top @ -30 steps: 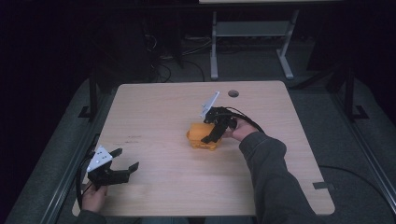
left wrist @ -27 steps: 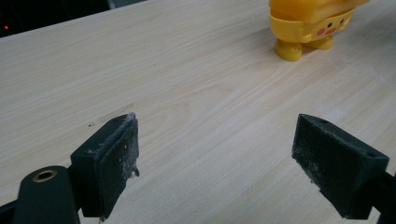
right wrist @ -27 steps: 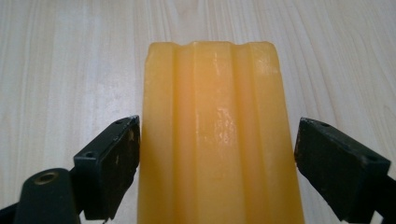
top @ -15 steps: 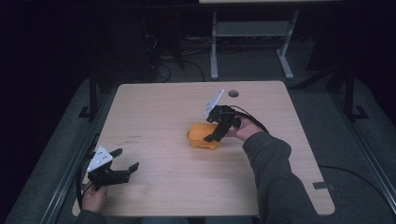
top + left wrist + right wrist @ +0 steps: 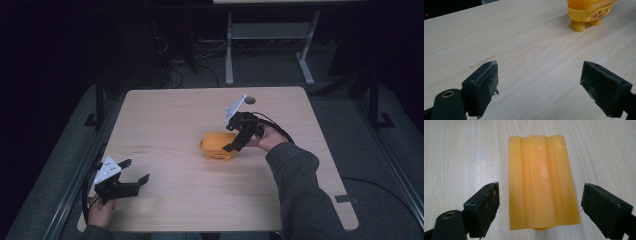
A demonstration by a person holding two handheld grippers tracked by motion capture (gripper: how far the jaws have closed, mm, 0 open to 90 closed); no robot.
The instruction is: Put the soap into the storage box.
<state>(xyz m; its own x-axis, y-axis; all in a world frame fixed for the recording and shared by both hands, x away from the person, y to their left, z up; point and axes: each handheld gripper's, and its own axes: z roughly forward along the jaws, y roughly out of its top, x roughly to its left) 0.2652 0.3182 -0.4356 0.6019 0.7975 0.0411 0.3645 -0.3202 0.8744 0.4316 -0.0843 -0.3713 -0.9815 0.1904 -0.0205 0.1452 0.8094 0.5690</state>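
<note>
Yellow toy: ridged plastic figure (image 5: 218, 145) stands mid-table on two round feet, face with pink cheeks visible in the left gripper view (image 5: 589, 12); the ridged top shows in the right gripper view (image 5: 541, 185).
Change: over the last second my right gripper (image 5: 235, 143) has crept a little toward 9 o'clock, so its jaws now straddle the toy; the toy itself has not shifted.
Right gripper state: released, jaws spread wide on either side of the toy with a gap on both sides, nothing touching yet.
Left gripper state: my left gripper (image 5: 135, 172) is also released, jaws wide apart, holding nothing, parked at the table's 7 o'clock corner, well apart from the toy, unmoved.
Meaning: I judge the approach is about done and the closing squeeze is next; the toy is centred between the pads, so a straight close should catch it.
Surface: pale wood-grain table (image 5: 165, 115), matte, faint dark scuff near 9 o'clock, a round cable hole (image 5: 249, 100) at 12 o'clock.
Room: dark, grey floor, a grey metal stand (image 5: 270, 35) and loose cables beyond the far edge.
</note>
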